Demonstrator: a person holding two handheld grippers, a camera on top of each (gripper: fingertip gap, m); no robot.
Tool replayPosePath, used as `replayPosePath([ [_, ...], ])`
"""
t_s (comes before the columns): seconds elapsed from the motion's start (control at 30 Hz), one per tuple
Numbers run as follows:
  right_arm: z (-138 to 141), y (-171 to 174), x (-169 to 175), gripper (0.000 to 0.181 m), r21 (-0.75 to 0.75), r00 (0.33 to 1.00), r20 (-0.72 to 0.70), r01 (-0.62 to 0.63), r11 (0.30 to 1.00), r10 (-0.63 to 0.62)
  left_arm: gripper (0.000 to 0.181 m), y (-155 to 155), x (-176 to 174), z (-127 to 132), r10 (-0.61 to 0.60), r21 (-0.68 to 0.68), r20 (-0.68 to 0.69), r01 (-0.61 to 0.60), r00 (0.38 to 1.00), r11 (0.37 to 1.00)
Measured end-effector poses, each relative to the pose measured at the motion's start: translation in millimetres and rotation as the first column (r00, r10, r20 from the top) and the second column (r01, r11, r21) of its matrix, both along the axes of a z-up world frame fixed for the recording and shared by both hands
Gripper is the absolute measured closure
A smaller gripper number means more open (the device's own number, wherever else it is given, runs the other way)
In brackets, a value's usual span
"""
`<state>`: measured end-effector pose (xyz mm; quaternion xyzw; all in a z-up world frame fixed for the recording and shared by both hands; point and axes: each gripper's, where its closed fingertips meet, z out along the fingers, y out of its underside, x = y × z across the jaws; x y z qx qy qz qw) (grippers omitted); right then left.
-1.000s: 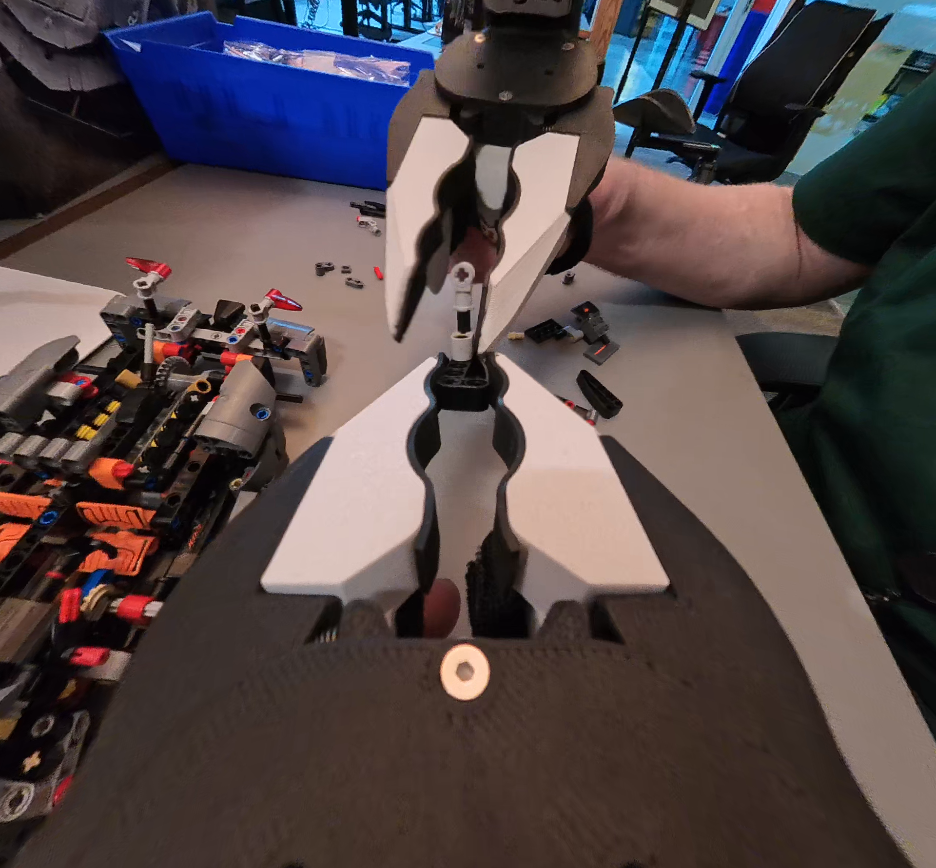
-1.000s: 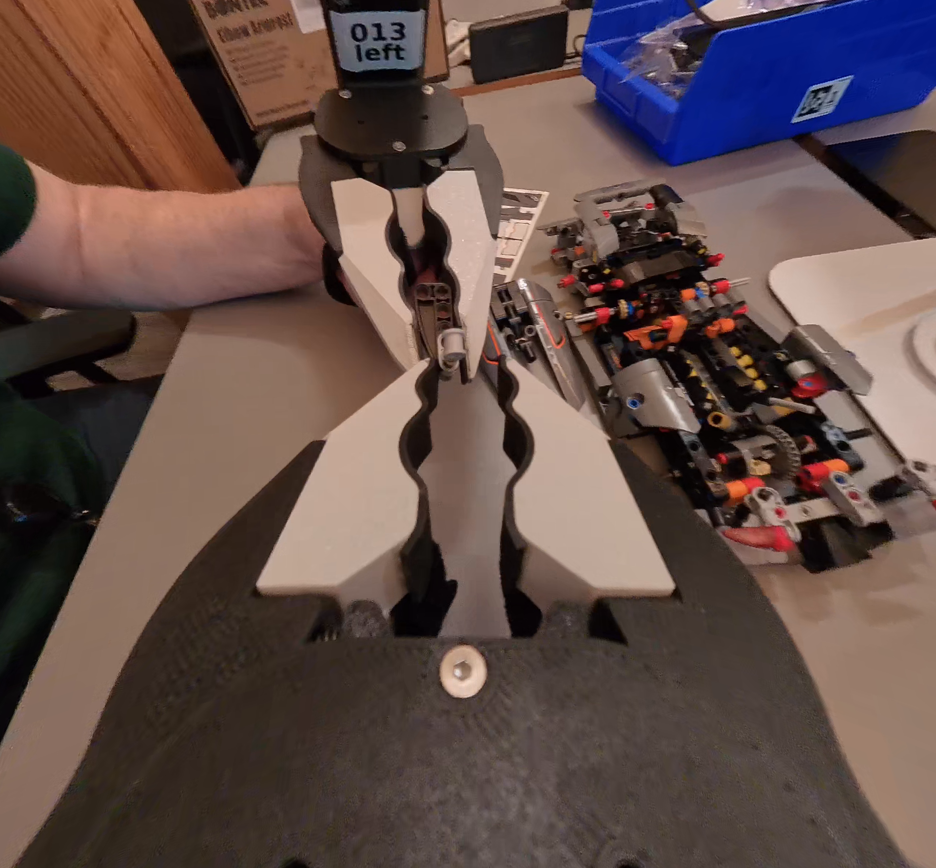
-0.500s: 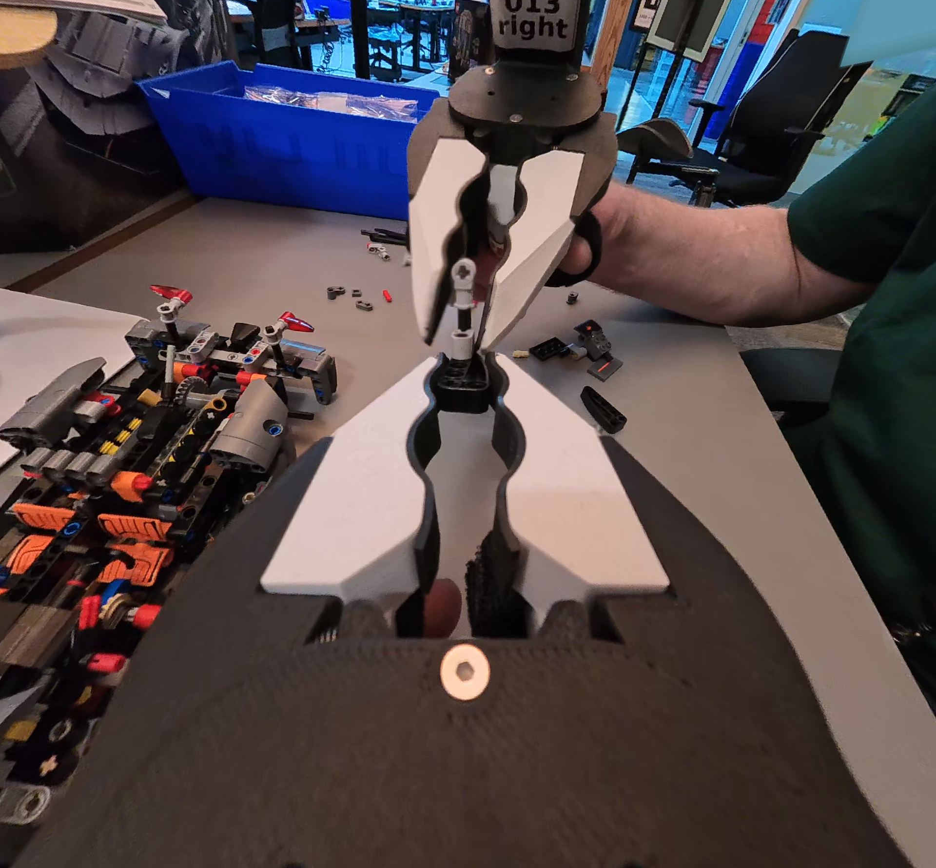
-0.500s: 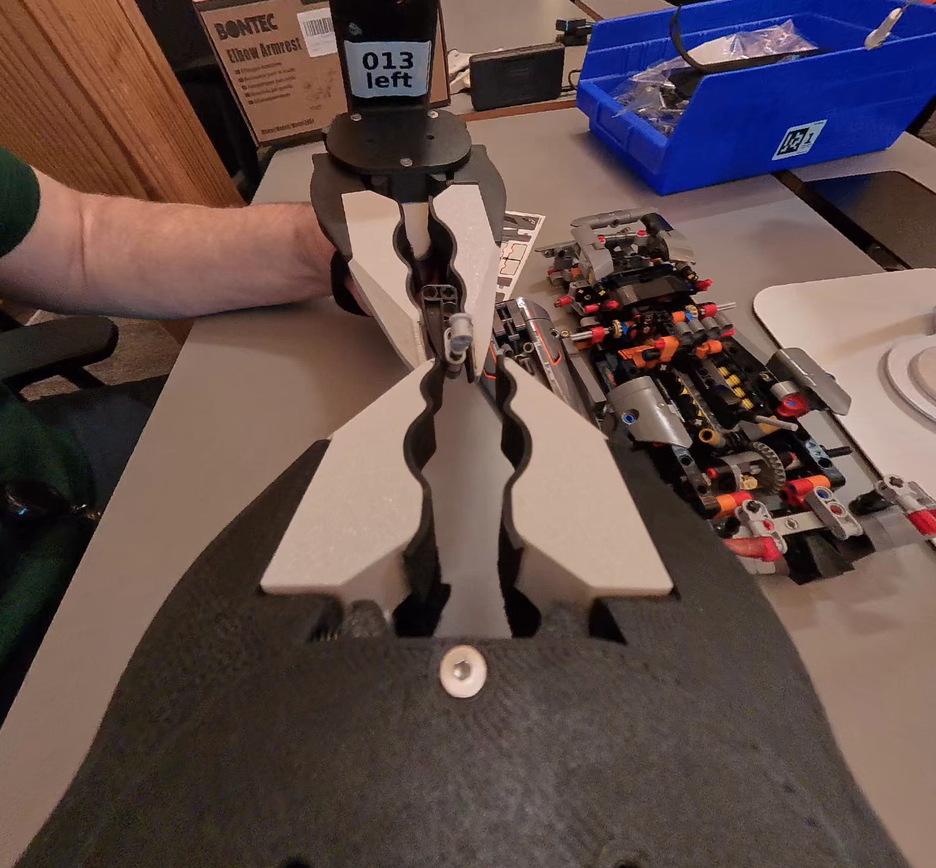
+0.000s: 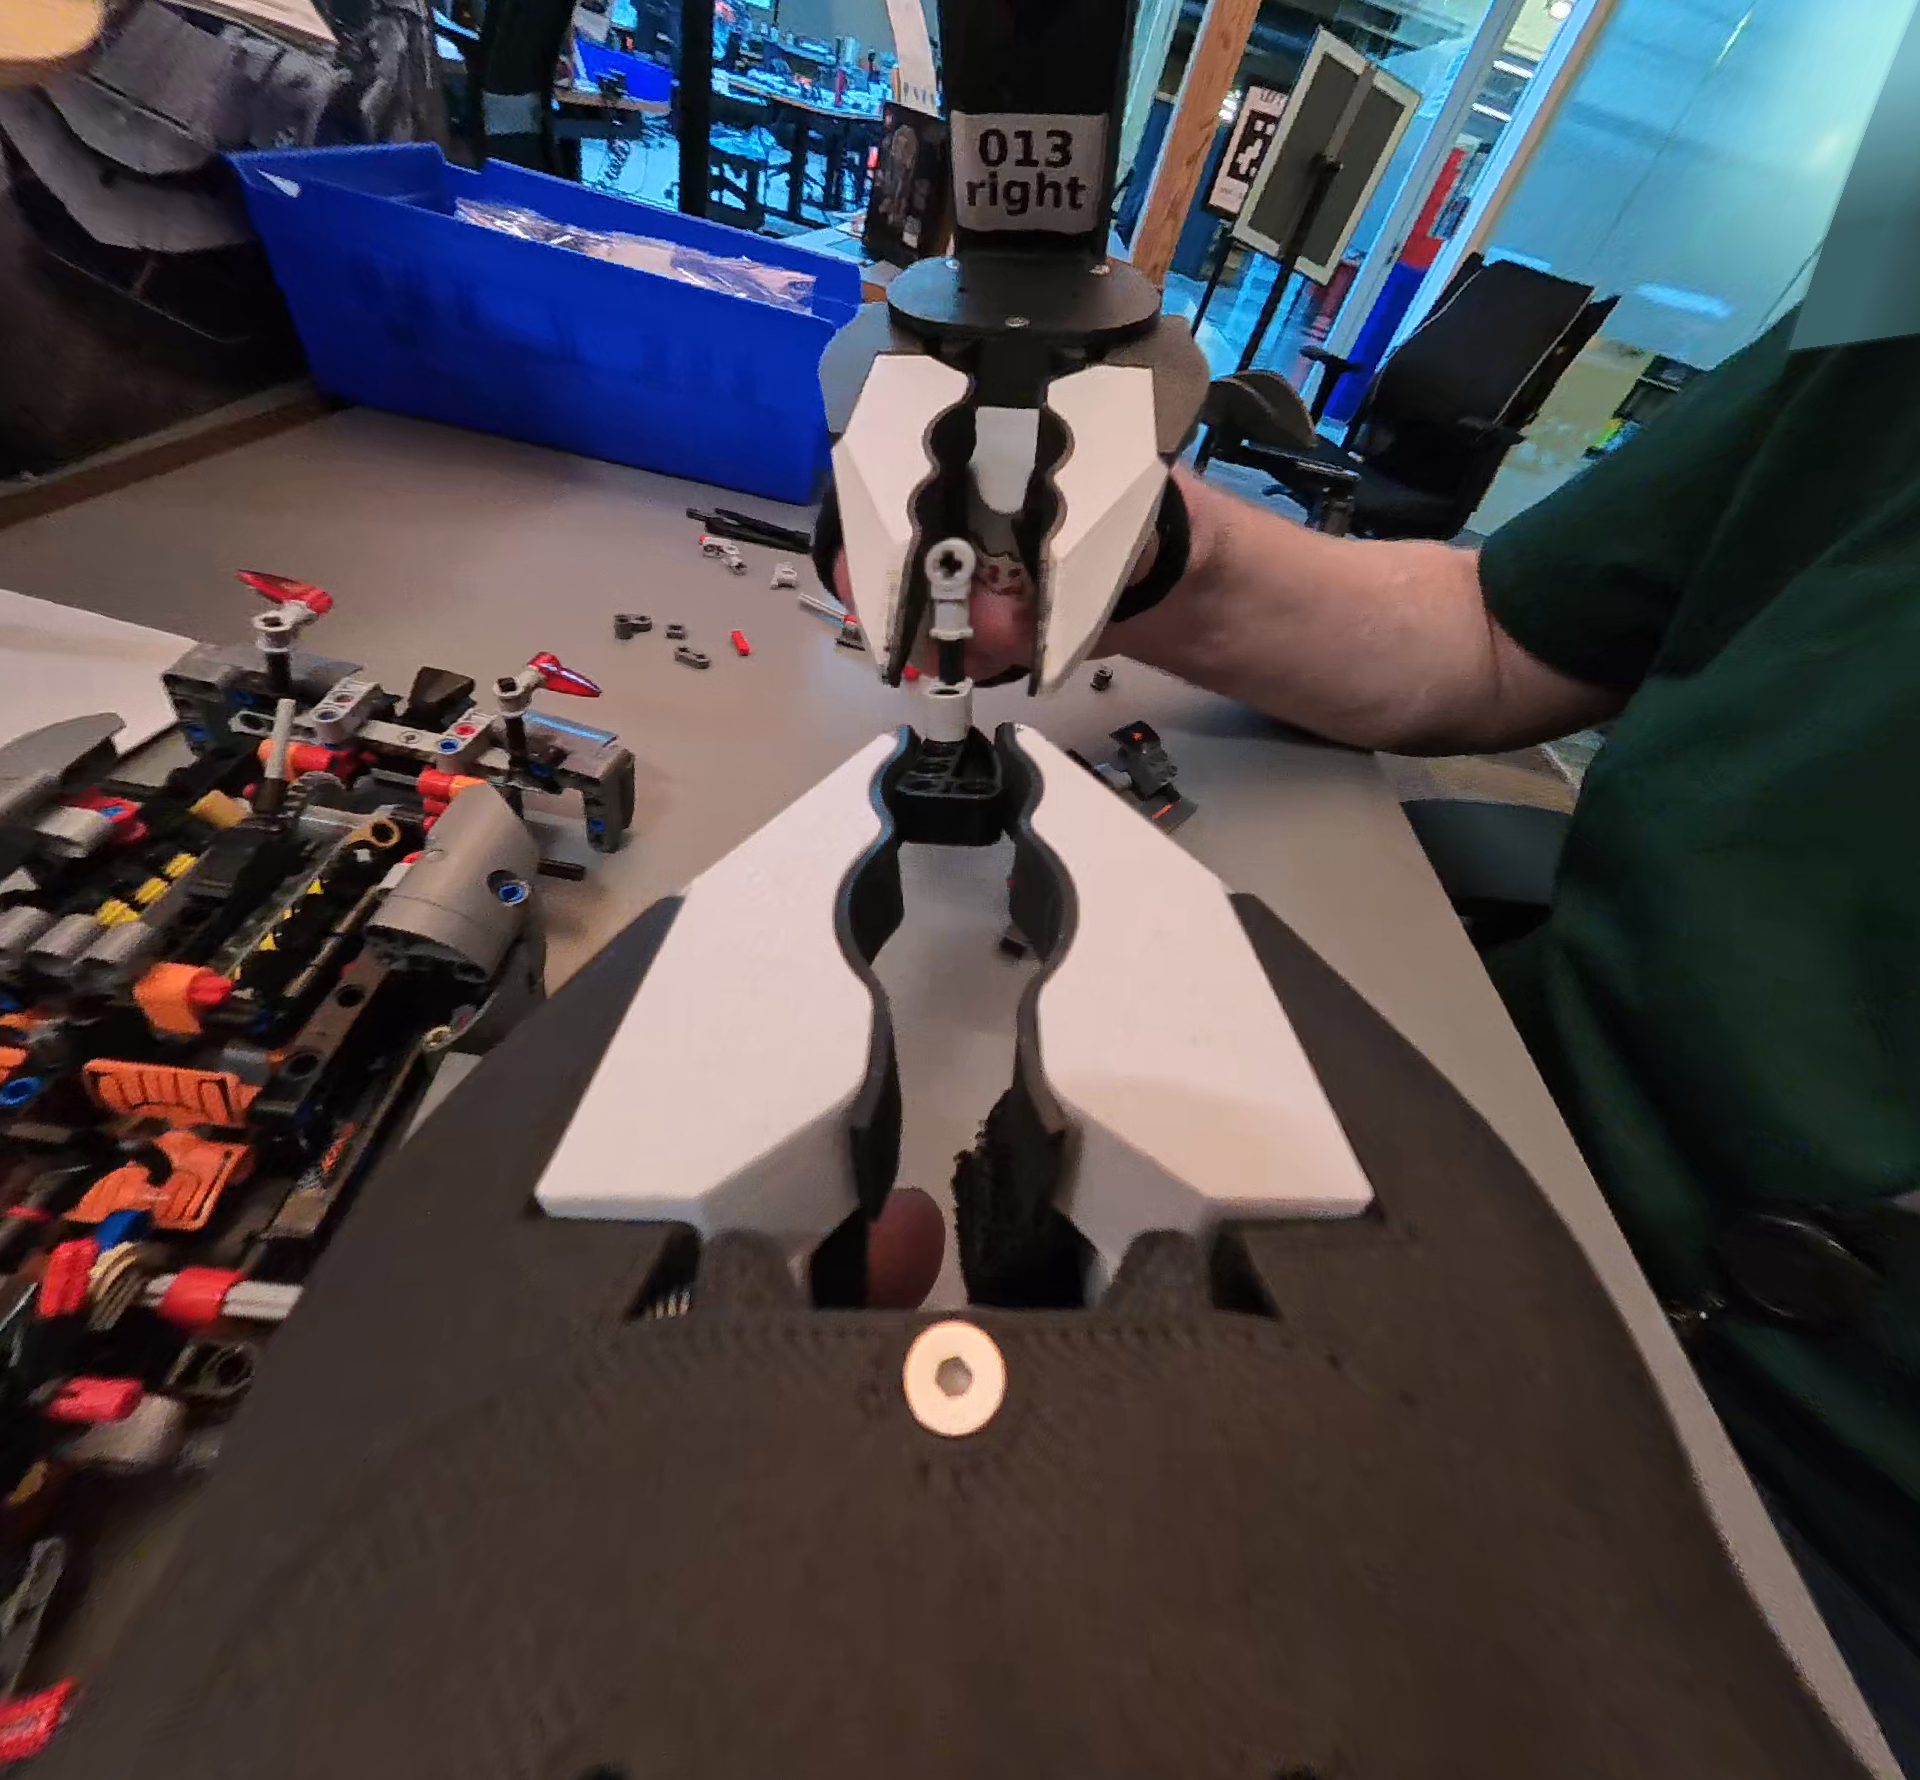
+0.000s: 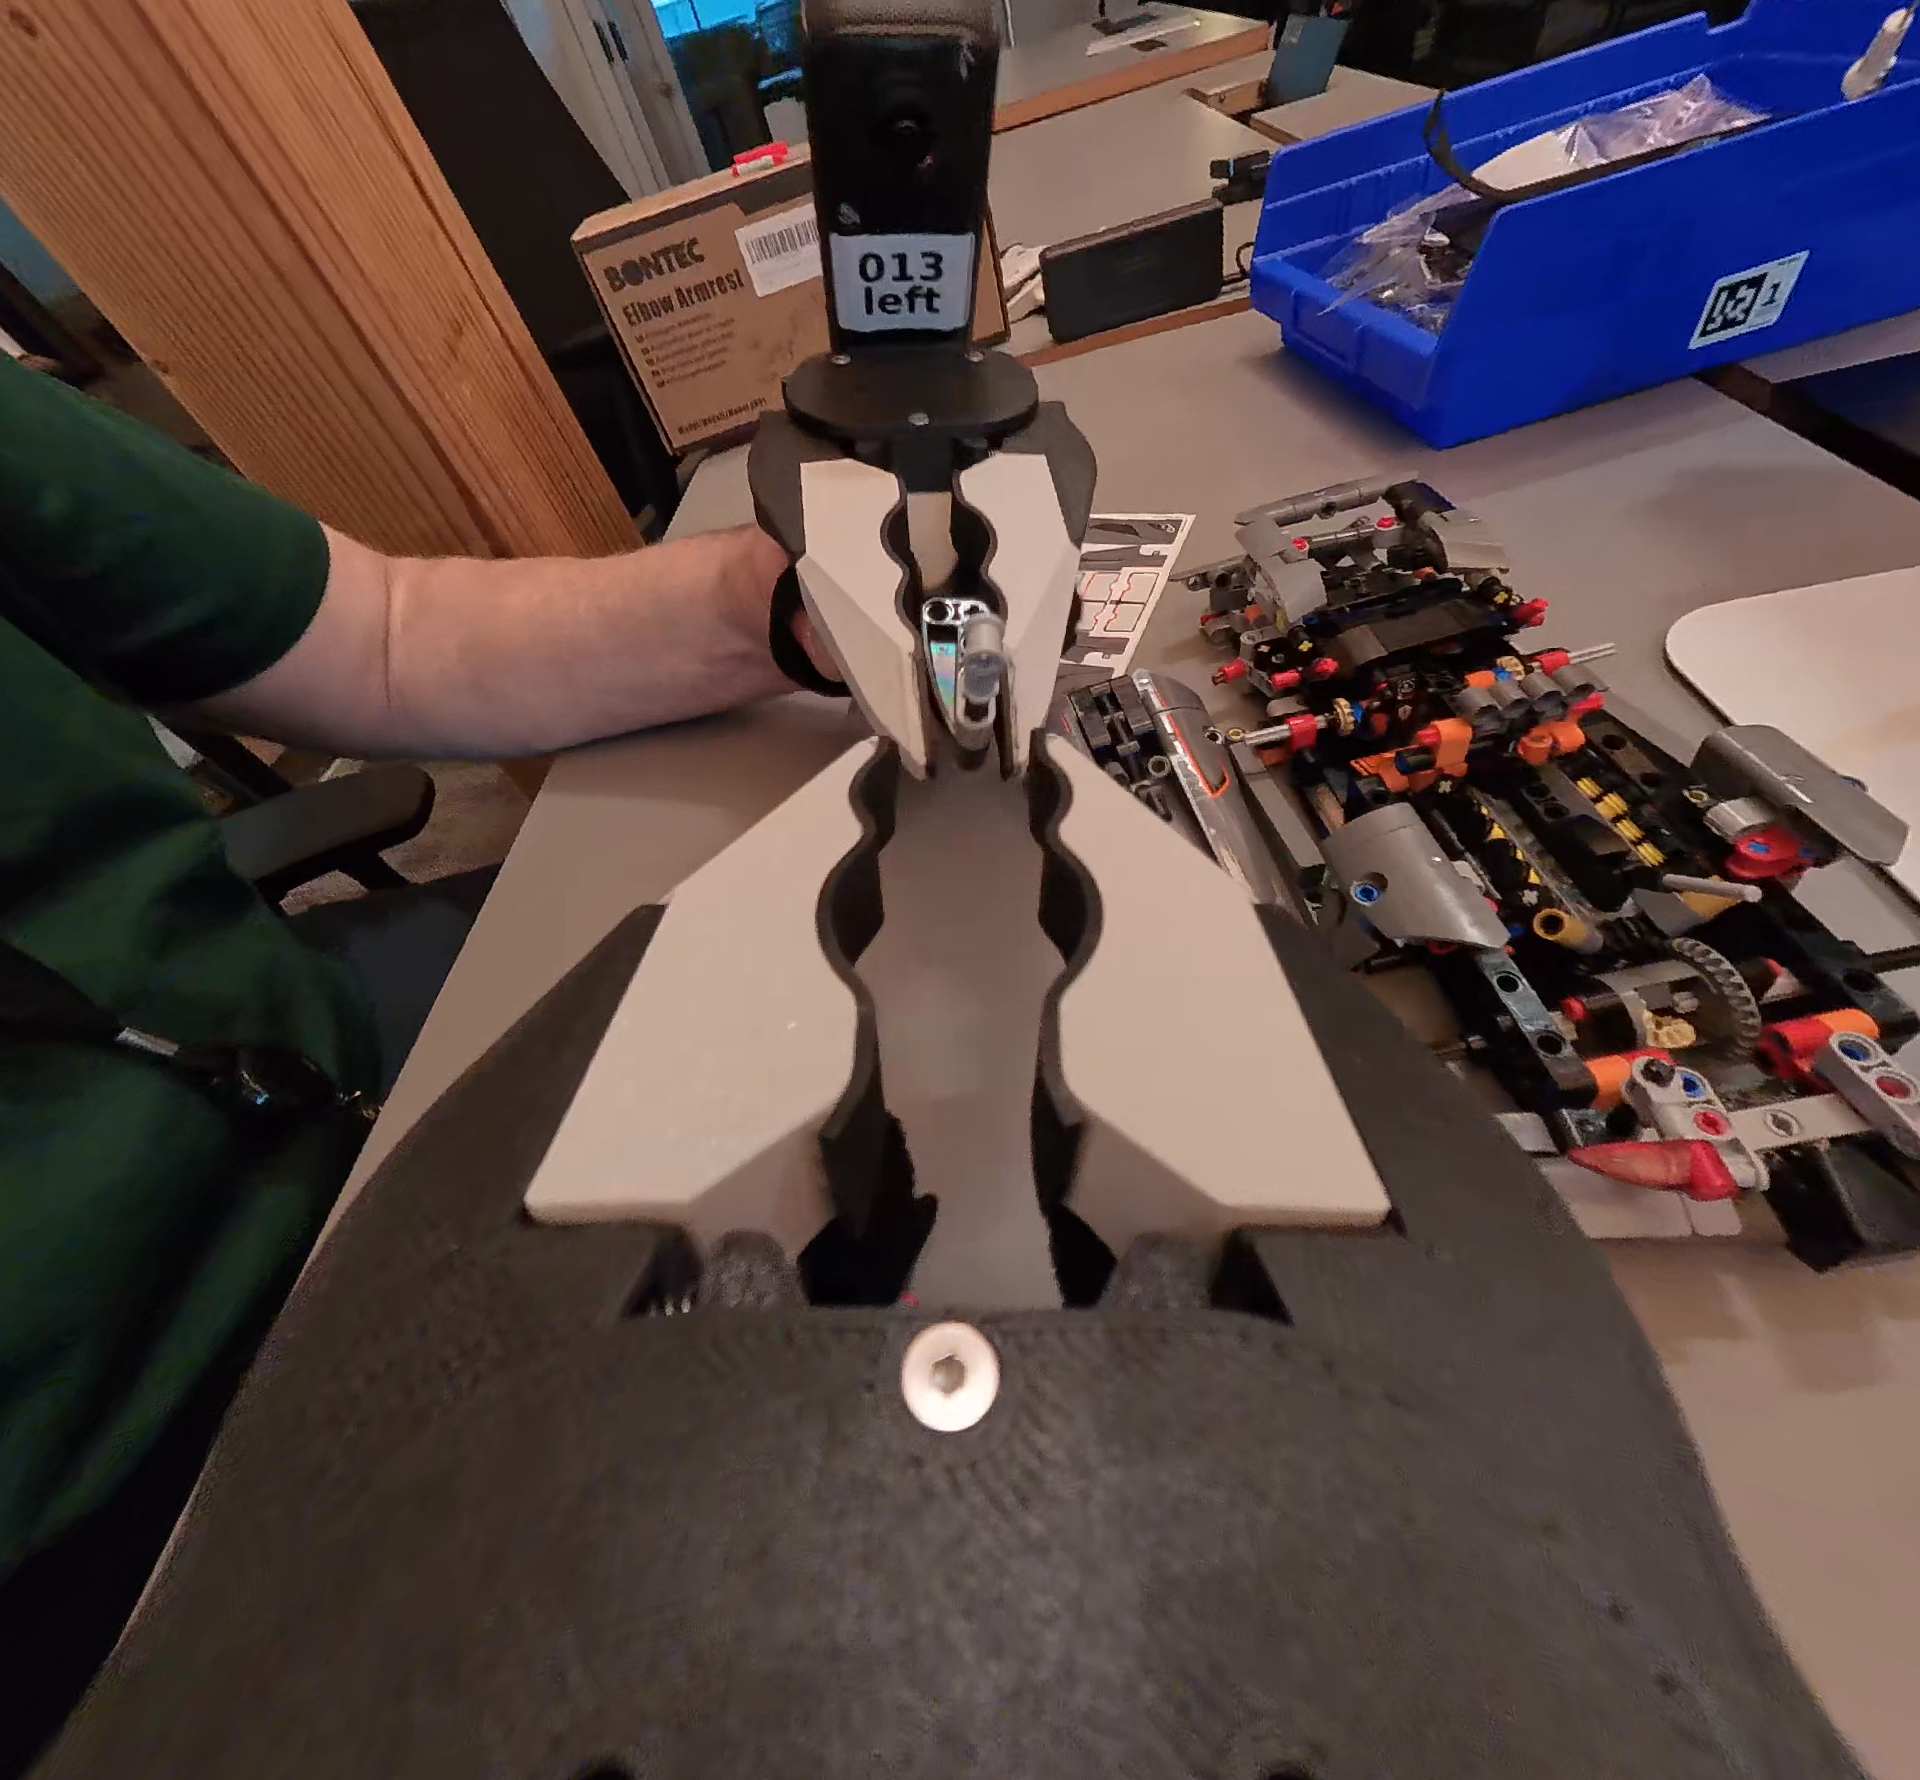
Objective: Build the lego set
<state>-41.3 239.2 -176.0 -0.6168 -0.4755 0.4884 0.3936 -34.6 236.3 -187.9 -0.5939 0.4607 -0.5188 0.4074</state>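
**Both tools lifted higher, the small assembly held between them**

Since the earlier frames both tools have risen off the counter (image 5: 447, 525), so more of the room behind shows, and the right tool has drawn slightly back from the left one.

Much is hard to make out. In the right wrist view, the right tool (image 6: 956, 754) has its tips hidden behind the left tool's fingers, so whether it grips anything there cannot be told. The lower left of the left wrist view is motion-blurred, and the near end of the car chassis (image 5: 260, 909) is cut off by the frame edge. The loose small pieces (image 5: 675, 634) scattered on the counter are too small to identify.

The left tool (image 5: 948, 780) is clamped on a black beam piece (image 5: 945, 790), its tips narrowed around it. A grey axle connector (image 5: 948, 629) stands upright out of that piece, with a white collar at its base and a round head on top. From the left wrist view, the right tool (image 5: 961, 681) reaches in from opposite with its fingers parted only a little; the connector's head lies between them, but contact is unclear.

The partly built chassis lies on the counter to the left tool's left side, its orange, red and grey parts exposed. A blue bin (image 5: 540, 328) with clear bags stands behind it. A sticker sheet (image 6: 1127, 577) lies beside the chassis.
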Motion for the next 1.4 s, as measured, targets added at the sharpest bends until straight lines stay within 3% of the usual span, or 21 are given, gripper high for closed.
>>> replayPosePath([
  [0.23,-3,-5,-3,0.176,0.001,1.0,-0.002,-0.02,1.0,0.02,0.168,-8,8,-12,-0.026,0.032,-0.083,0.029,0.996,0.999],
  [0.53,11,3,8,0.176,-0.1,0.994,-0.107,-0.014,0.995,0.003,0.156,2,4,-3,0.042,0.054,-0.044,-0.04,0.998,0.998],
  [0.73,10,1,10,0.176,-0.153,0.993,-0.116,-0.044,0.987,0.027,0.162,-2,6,1,0.06,0.178,-0.055,-0.05,0.997,0.983],
  [0.97,8,1,9,0.176,-0.189,0.991,-0.126,-0.061,0.98,0.037,0.166,-3,6,-1,0.049,0.173,-0.056,-0.039,0.997,0.984],
  [1.13,11,6,9,0.163,-0.185,0.99,-0.139,-0.03,0.982,0.004,0.166,6,2,3,0.087,0.127,-0.018,-0.084,0.996,0.988],
  [1.23,14,11,12,0.151,-0.197,0.987,-0.161,-0.012,0.98,-0.02,0.166,17,-5,15,0.128,0.04,0.078,-0.132,0.989,0.99],
  [1.4,14,17,17,0.148,-0.203,0.984,-0.171,0.01,0.979,-0.046,0.166,31,-21,34,0.174,-0.147,0.254,-0.139,0.952,0.979],
])
